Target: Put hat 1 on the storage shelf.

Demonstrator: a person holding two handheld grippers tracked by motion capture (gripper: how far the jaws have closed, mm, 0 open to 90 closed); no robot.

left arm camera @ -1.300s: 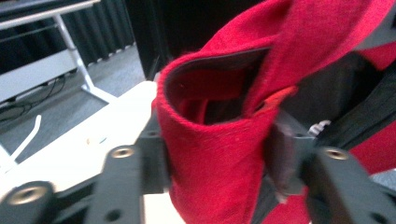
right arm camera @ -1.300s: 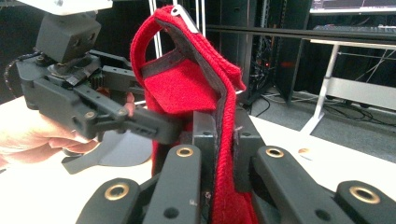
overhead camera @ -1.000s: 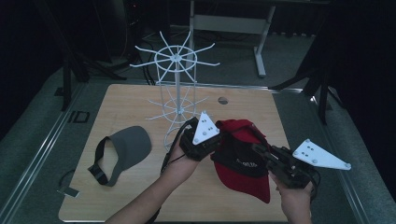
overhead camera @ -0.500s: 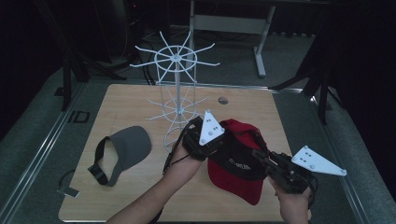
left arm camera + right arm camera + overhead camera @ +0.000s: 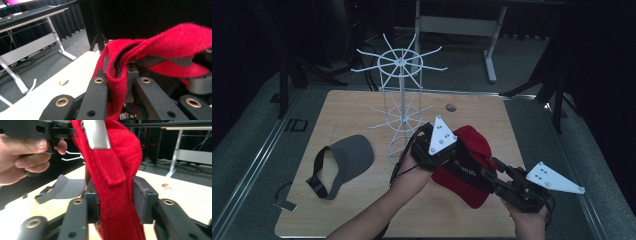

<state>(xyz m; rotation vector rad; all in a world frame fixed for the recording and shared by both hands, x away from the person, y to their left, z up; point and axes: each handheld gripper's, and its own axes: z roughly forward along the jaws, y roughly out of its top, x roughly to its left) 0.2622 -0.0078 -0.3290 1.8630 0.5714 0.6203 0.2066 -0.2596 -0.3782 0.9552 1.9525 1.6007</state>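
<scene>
Red cap is hanging between both grippers above the worktop. Left gripper is pinching its edge at 10 o'clock, right gripper its band at 4. White lettering is showing, unreadable.

Looks like a lab or recording studio: black curtains all round, grey carpet floor, a pale wood surface inside a metal frame, white-legged desk behind (cables under it). White wire display rack as prop.

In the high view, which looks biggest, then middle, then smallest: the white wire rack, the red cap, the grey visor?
1. White wire rack, clearly biggest.
2. Red cap and grey visor look about alike; the tools cover part of the cap, so I won't rank them.
</scene>
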